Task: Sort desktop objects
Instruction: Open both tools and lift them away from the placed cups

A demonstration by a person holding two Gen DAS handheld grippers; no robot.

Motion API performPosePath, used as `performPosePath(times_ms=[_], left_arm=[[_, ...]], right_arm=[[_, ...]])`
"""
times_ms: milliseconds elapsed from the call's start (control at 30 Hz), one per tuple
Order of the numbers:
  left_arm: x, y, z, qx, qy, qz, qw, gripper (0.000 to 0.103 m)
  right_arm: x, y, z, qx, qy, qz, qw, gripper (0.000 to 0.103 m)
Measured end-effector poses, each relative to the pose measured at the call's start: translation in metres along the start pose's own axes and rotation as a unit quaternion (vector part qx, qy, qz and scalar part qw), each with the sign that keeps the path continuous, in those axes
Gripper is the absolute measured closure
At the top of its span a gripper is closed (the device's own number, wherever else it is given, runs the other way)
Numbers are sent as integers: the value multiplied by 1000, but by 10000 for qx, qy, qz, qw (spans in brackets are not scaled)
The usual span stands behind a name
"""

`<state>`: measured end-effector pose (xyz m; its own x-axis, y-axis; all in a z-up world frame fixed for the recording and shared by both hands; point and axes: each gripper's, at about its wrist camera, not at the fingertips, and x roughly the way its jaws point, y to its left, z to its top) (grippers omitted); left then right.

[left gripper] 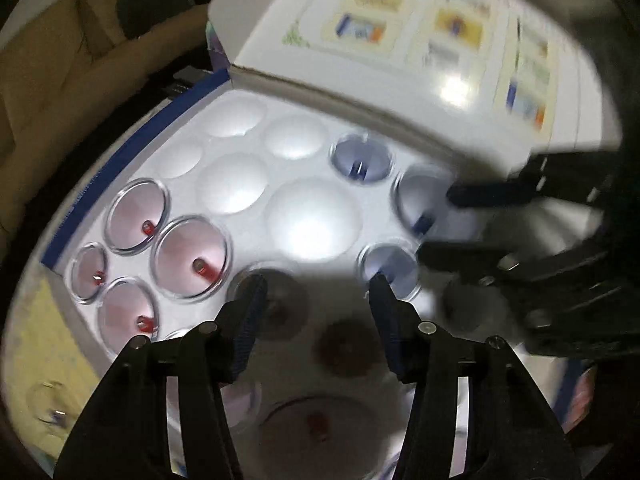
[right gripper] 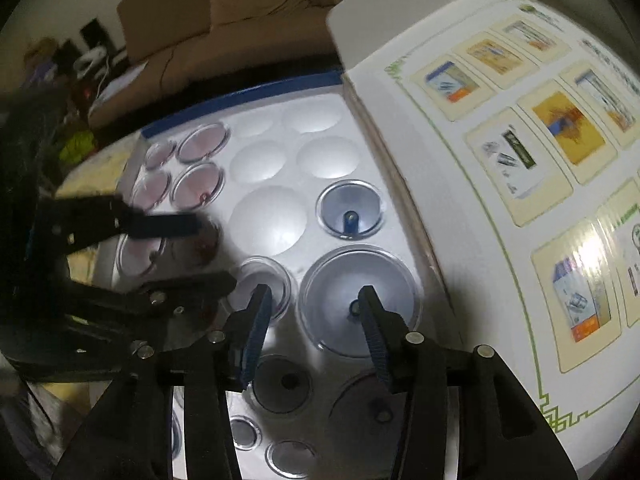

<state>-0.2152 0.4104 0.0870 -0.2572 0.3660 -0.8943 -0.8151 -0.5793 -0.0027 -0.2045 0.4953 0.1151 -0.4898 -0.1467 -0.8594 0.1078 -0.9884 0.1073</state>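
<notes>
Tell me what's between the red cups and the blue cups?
Only empty round hollows in the tray lie between the red cups and blue cups; the right wrist view shows it.

Legible text: none in either view.

Box lid [right gripper: 500, 152], inner face: printed panels with product pictures inside a green border; short lines of print beside and above the panels, too blurred and small to read. No brand or number can be made out.

Same lid [left gripper: 400, 40] in the left wrist view: the panels smeared by motion; nothing readable.

Blue box rim [right gripper: 248, 92]: no print to be seen in the right view; in the left view [left gripper: 92, 184] a faint pale line of marks runs along it, illegible.
</notes>
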Motion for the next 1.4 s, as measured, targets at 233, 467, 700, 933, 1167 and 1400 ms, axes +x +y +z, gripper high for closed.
performPosePath(times_ms=[233, 467, 700, 933, 1167, 1400], left_arm=[[-21, 13, -10, -487, -359, -595, 9964, 54], [-64, 25, -33, -839, -779, -885, 9895, 45], [-102, 30, -70, -1038, -838, -736, 9883, 37], [-141, 24, -114, -1167, -938, -397, 9879, 13], [-165, 12, -154, -1343, -960, -248, 9860, 0], [-197, -1, -187, -1409, -1053, -186, 9842, 0]], right_arm=[[-10, 4, 0, 130, -176, 109, 9997, 57], [-28, 7, -9, 235, -194, 169, 9994, 52], [-48, 26, -26, 211, -211, 164, 9994, 29], [-72, 60, -51, -35, -422, -120, 9990, 19], [-100, 93, -77, -171, -734, -279, 9968, 13], [-125, 120, -98, -282, -897, -339, 9950, 9]])
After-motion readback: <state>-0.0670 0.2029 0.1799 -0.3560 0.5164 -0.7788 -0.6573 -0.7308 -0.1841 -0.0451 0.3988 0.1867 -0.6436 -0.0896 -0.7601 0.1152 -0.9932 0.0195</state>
